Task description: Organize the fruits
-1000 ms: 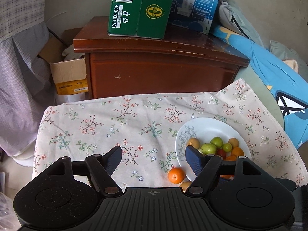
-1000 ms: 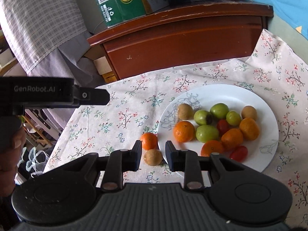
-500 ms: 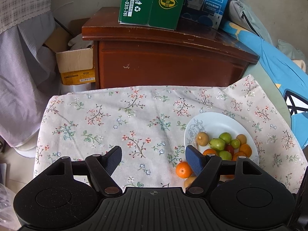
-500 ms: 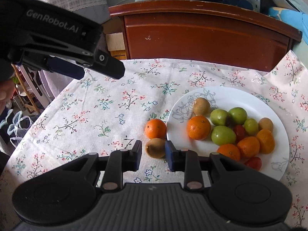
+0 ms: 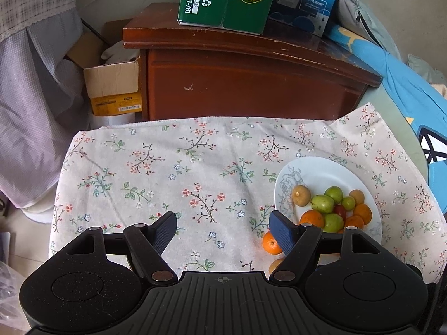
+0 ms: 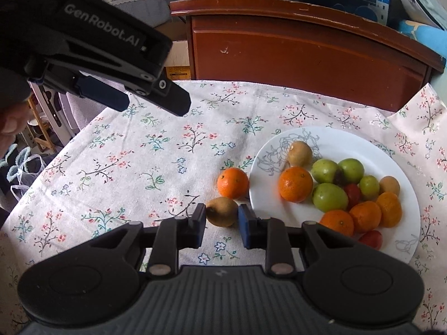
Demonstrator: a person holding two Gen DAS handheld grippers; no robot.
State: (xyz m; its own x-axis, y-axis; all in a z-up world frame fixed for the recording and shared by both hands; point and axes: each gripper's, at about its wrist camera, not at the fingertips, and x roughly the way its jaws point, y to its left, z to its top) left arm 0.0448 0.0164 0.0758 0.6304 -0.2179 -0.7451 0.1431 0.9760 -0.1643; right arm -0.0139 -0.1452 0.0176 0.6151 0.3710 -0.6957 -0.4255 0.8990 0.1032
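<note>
One brown fruit [image 6: 222, 211] between the closed right tongs [image 6: 222, 224]

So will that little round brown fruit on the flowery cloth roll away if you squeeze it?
Probably not: the right gripper already brackets the small round brown fruit. Being round, it could roll once released. It looks small, so likely light.

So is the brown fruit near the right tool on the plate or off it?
Off: the brown fruit lies on the tablecloth, left of the plate, between the right tool fingers.
</note>
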